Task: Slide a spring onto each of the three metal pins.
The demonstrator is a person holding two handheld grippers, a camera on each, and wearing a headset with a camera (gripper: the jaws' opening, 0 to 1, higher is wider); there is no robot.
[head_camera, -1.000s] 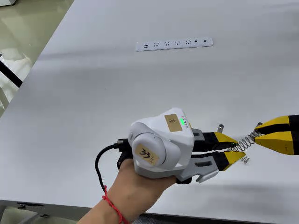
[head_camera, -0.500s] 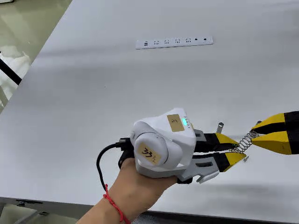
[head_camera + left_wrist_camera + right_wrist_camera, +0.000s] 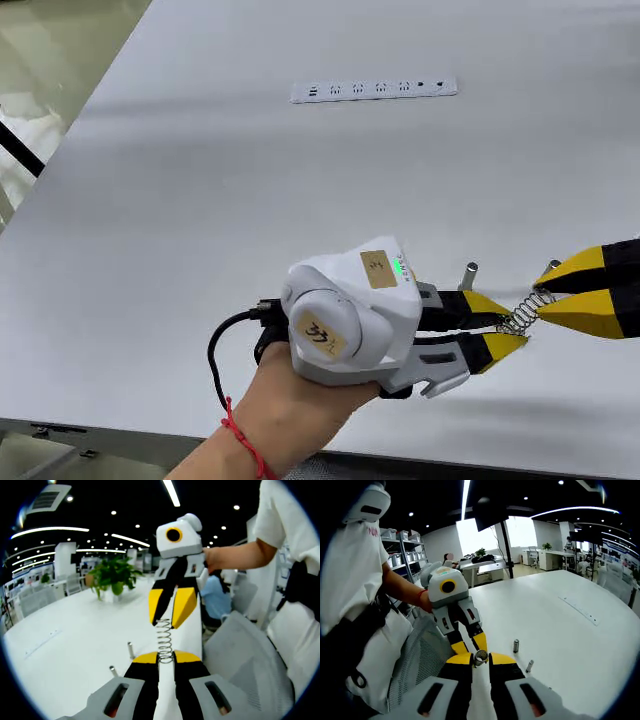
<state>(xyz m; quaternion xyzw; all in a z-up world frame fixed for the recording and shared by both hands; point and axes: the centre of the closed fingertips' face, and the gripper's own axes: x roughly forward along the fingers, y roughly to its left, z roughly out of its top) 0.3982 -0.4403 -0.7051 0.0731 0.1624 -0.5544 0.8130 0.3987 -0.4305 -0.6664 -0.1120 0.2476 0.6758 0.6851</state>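
Left claw (image 3: 513, 328), right claw (image 3: 543, 293) facing, both pinching spring (image 3: 522, 312)

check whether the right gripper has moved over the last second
Yes, slightly. In the head view the right gripper has dropped lower in the picture, farther from the power strip, which barely shifts.

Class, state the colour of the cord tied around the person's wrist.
Red; the cord shows best in the head view.

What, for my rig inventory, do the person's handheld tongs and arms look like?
Left tongs: black-and-yellow wedge tips, rounded white housing with tan handwritten labels, green light, black cable. Right tongs: matching yellow-black. Red string bracelet, white short sleeve.
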